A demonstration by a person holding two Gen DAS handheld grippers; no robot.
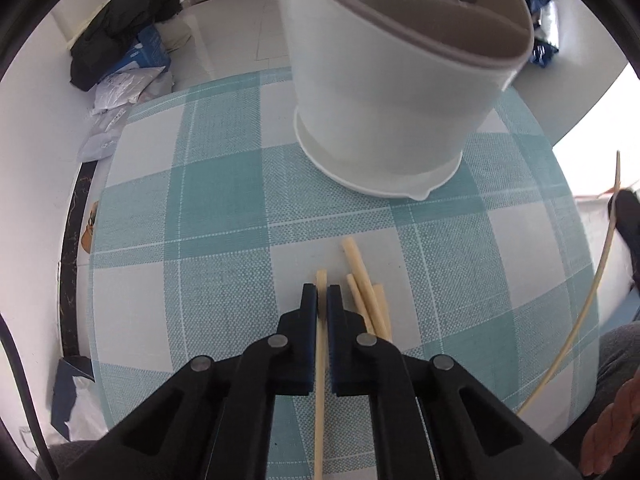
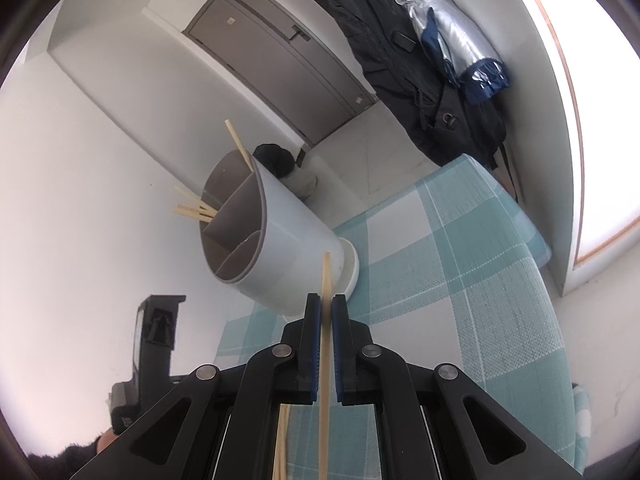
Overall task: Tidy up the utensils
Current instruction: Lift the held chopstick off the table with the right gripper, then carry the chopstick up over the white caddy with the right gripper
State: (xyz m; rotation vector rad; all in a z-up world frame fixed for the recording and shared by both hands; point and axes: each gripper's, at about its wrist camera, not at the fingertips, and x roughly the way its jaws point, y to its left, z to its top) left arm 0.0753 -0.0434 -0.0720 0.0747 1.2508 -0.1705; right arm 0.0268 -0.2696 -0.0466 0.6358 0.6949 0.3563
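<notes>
The left gripper (image 1: 322,294) points steeply down at the tabletop (image 1: 208,184), which wears a teal-and-white checked cloth, and its jaws are clamped narrow on a single pale chopstick (image 1: 320,380) that runs back between them toward the camera. Just right of it three more loose chopsticks (image 1: 366,292) lie together on the cloth. Farther off stands the white utensil holder (image 1: 384,92), its grey inside split into compartments. The right gripper (image 2: 326,308) pinches its own chopstick (image 2: 325,340) between closed jaws, near the holder's base; in that view four chopsticks (image 2: 196,210) already poke from the holder. No brand or writing can be read; the blue package (image 1: 146,54) on the floor at far left is too blurred.
</notes>
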